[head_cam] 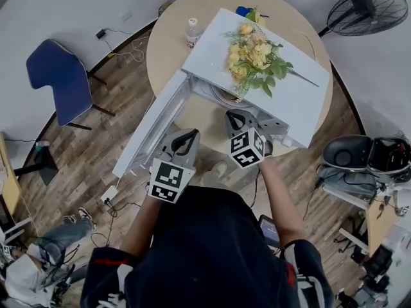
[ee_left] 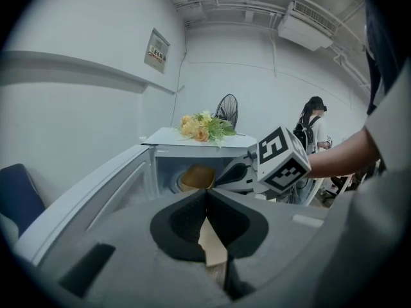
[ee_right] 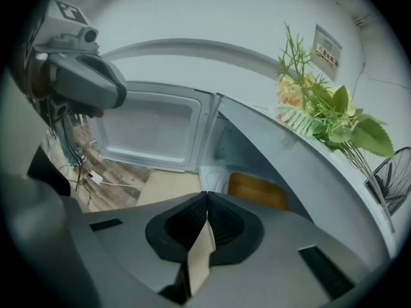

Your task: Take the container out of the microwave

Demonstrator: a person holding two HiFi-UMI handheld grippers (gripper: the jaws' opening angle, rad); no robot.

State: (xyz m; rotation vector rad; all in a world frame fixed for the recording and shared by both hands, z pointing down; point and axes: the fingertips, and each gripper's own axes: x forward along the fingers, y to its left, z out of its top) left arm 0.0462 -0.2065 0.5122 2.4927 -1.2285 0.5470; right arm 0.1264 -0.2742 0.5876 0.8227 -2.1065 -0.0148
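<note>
No legible text, wall sign (ee_left: 157,49) too small

The round wooden table (head_cam: 168,47) carries a white microwave (head_cam: 209,53), door open. A bottle (head_cam: 192,32) stands left of it

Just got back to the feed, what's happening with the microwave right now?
A person holds a gripper in each hand in front of the white microwave, whose door stands open. The brown container sits inside, untouched. The left gripper and the right gripper are both shut and empty, pointed toward the opening. A bunch of flowers lies on top of the microwave.
</note>
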